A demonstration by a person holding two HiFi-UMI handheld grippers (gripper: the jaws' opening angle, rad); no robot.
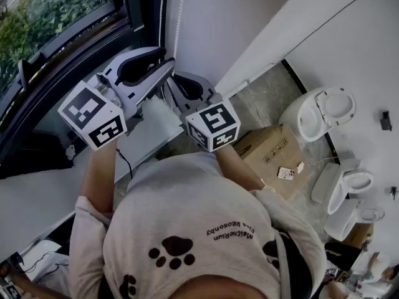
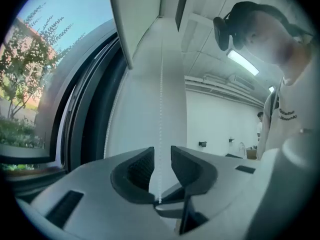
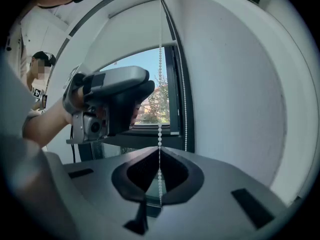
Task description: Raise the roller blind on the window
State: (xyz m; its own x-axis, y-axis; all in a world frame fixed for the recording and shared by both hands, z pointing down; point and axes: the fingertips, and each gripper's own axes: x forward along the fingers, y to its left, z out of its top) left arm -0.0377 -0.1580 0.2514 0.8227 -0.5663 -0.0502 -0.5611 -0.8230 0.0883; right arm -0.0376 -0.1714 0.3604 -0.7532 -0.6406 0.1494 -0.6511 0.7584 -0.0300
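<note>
**Blind part-way up, one claw clamped on the chain**

The right claw (image 3: 159, 153) is closed on the bead chain (image 3: 160, 109). Its two tips meet around the beads, and the strand runs straight up from them toward the top of the window (image 3: 150, 86). The left claw (image 2: 162, 155) stands wide apart. The same chain passes down the gap between its pads without either pad pressing on it, so that claw holds nothing. Seen from the head camera, both tools are close together beside the dark window frame, the left one nearer the glass.

The roller blind (image 3: 125, 36) shows best in the right gripper view. Its pale sheet covers the upper part of the opening, and below its lower edge the glass is bare, with sky and trees beyond. A second strand of the chain loop hangs just beside the frame, near the white wall (image 3: 235, 94).

By my reading, the task is under way but not finished (how far the blind should finally go, the pictures do not say). The lower pane is already uncovered, while the upper part remains shaded. What likely remains is several more hand-over-hand pulls: the left claw closing on the strand, the right letting go, and the same again until the sheet is rolled up to the top
</note>
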